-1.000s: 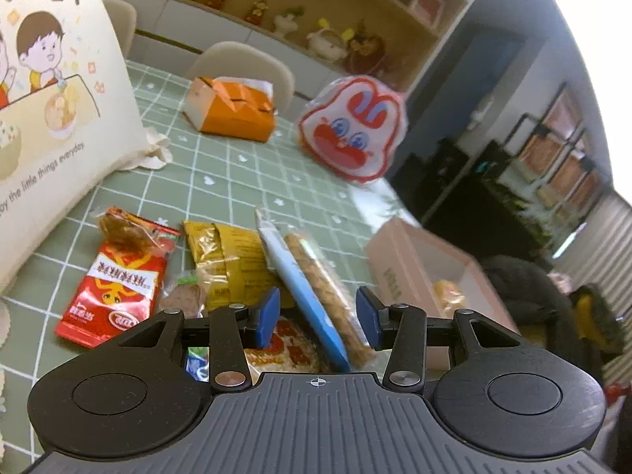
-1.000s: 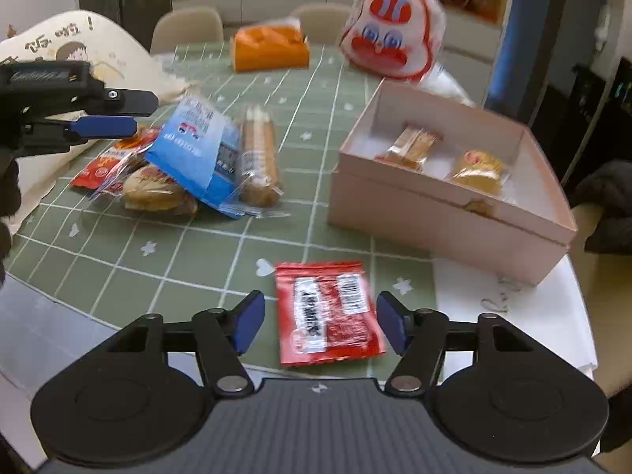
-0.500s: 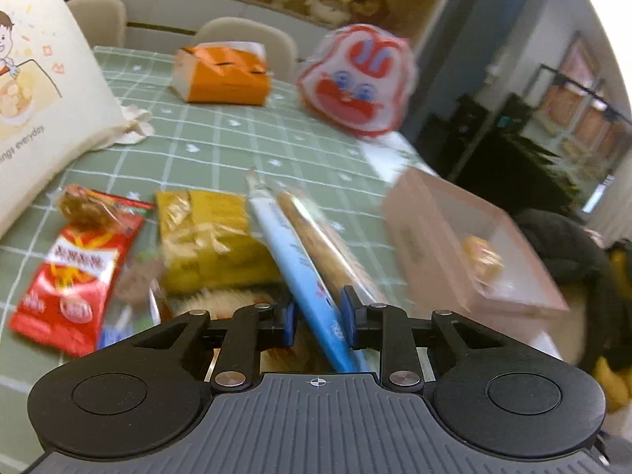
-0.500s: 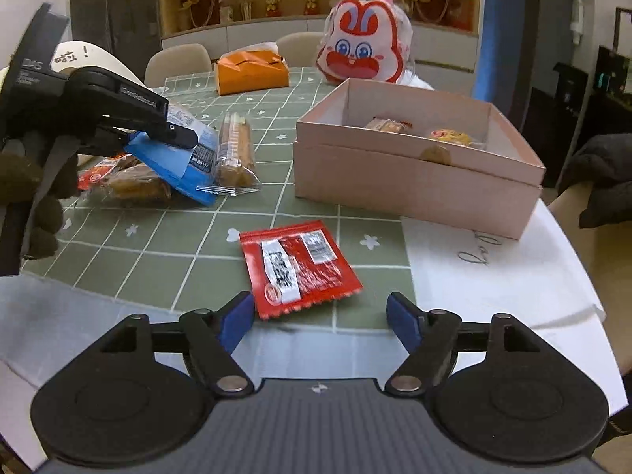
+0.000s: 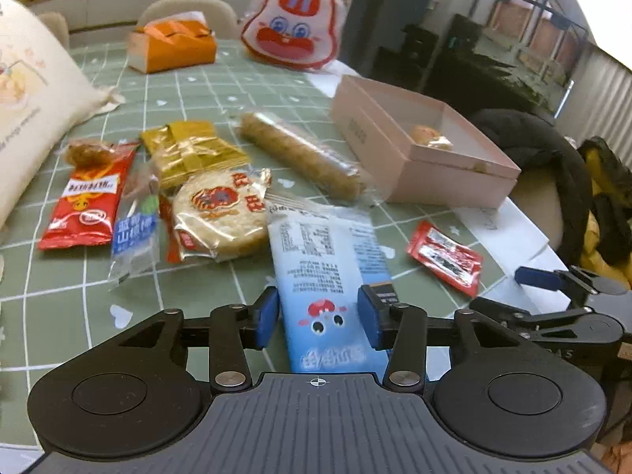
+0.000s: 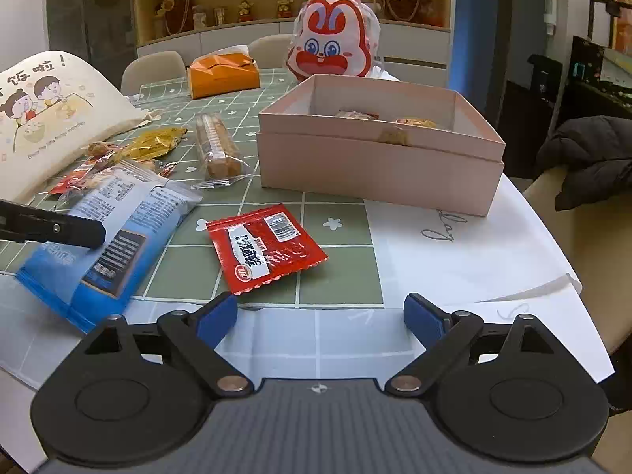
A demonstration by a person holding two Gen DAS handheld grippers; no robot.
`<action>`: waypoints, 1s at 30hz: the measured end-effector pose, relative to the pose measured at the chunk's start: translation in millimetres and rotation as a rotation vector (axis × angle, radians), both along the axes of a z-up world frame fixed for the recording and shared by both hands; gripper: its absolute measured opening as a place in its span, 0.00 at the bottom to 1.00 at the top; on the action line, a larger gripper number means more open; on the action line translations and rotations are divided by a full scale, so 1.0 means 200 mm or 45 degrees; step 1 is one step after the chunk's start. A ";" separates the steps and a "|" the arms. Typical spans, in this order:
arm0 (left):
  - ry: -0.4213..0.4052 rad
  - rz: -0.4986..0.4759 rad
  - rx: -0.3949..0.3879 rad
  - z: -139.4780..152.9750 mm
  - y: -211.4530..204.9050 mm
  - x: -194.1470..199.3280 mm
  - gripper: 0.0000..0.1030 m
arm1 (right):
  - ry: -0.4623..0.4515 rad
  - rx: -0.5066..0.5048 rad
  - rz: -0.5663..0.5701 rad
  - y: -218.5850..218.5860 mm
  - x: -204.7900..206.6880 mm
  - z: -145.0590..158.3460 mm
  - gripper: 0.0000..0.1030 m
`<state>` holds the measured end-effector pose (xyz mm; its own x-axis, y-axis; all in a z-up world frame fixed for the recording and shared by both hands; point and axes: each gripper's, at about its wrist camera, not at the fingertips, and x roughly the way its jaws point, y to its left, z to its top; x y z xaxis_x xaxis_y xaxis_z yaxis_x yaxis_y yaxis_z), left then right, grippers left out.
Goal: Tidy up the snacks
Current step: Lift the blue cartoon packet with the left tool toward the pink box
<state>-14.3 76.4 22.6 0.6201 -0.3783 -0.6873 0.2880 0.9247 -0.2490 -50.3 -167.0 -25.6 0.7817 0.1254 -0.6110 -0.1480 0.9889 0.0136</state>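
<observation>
Blue packet (image 5: 328, 276) lay between the left gripper (image 5: 318, 312)'s spread fingers — best pinched mid-width, then lifted level toward the pink box (image 5: 426, 158); right gripper (image 6: 320, 316) gaped empty.

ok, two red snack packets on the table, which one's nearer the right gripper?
The red packet lying alone just ahead of the open right gripper; the other red packet sits in the pile.

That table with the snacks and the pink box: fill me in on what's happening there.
A person with a handheld gripper in each hand is sorting snacks. The left gripper is open, its fingers on either side of the blue snack packet lying on the green checked tablecloth. The right gripper is open, empty, low behind the small red packet. The pink box already holds a few snacks; more wrapped snacks lie on the cloth.
</observation>
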 end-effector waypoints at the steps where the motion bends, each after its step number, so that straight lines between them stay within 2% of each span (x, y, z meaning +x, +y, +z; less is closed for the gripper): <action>1: 0.010 0.000 -0.016 0.00 0.01 0.01 0.49 | 0.004 -0.003 0.000 0.00 0.00 0.00 0.89; 3: 0.006 0.008 -0.009 -0.01 0.01 0.02 0.51 | 0.013 -0.003 0.016 0.01 0.01 0.01 0.89; 10: 0.001 -0.037 0.032 0.01 -0.03 0.00 0.49 | -0.025 -0.024 0.112 0.10 0.13 0.09 0.89; 13: 0.026 -0.042 0.018 0.00 -0.05 0.00 0.50 | 0.013 -0.030 0.142 0.13 0.22 0.10 0.89; 14: 0.039 -0.042 0.002 0.00 -0.05 0.01 0.50 | 0.038 -0.036 0.145 0.14 0.24 0.09 0.86; 15: 0.050 -0.040 -0.010 -0.01 -0.05 0.01 0.50 | 0.062 -0.039 0.145 0.14 0.26 0.08 0.76; 16: 0.057 -0.038 -0.017 -0.01 -0.06 0.01 0.50 | 0.073 -0.031 0.138 0.14 0.27 0.07 0.70; 21: 0.060 -0.060 -0.047 -0.03 -0.11 0.04 0.50 | 0.034 -0.016 0.093 0.08 0.19 0.05 0.69; 25: 0.062 -0.116 -0.118 -0.05 -0.16 0.08 0.50 | 0.029 -0.005 0.098 0.04 0.13 0.05 0.69; 30: 0.058 -0.142 -0.075 -0.04 -0.24 0.08 0.50 | 0.006 -0.004 0.102 0.04 0.08 0.05 0.69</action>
